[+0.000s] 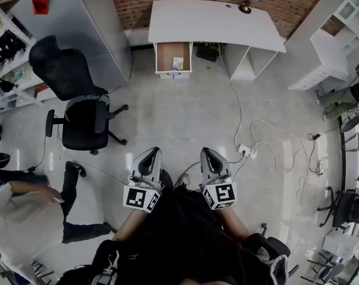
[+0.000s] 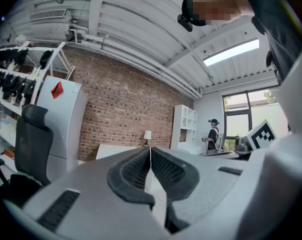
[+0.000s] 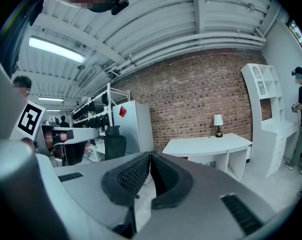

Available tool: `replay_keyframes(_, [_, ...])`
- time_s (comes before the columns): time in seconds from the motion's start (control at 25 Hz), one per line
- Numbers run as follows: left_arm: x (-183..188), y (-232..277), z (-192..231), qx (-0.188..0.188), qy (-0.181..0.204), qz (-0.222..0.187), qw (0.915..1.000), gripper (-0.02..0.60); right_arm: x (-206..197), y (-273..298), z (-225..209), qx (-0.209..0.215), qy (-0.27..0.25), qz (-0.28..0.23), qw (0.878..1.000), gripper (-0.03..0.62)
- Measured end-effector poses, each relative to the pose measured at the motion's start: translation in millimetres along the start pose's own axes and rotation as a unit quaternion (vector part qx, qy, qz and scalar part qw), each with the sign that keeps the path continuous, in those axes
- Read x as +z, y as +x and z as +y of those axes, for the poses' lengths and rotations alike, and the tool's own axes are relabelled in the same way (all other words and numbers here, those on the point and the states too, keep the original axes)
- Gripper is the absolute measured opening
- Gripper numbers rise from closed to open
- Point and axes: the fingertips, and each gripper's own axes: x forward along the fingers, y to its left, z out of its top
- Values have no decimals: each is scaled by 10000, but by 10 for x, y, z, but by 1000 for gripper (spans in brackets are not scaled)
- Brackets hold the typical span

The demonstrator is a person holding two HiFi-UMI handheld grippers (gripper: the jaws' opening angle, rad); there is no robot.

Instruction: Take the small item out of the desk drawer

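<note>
The white desk [image 1: 215,21] stands against the brick wall, far ahead of me. Its left drawer [image 1: 173,57] is pulled open, and a small pale item [image 1: 178,63] lies inside near the front. My left gripper [image 1: 148,155] and right gripper [image 1: 210,154] are held side by side low in the head view, well short of the desk. Both point toward it, and both are shut with nothing between the pads. The left gripper view shows the closed left gripper [image 2: 150,149] in front of the desk [image 2: 116,150]. The right gripper [image 3: 150,155] is likewise closed, with the desk [image 3: 208,145] beyond it.
A black office chair [image 1: 78,103] stands left of the path to the desk. A power strip [image 1: 248,152] with white cables lies on the floor to the right. A person [image 1: 25,209] sits at lower left. White shelves [image 1: 331,40] stand right, a grey cabinet [image 1: 78,16] left.
</note>
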Motion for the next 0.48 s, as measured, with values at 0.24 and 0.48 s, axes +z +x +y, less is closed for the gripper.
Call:
replay_keyframes(0.24, [-150, 333, 117, -30, -95, 160, 9998, 12, -25, 282, -223, -52, 24, -8, 10000, 29])
replay_keyframes(0.48, [-158, 1027, 517, -110, -161, 138, 9997, 12, 81, 985, -533, -132, -29, 16, 9999, 29])
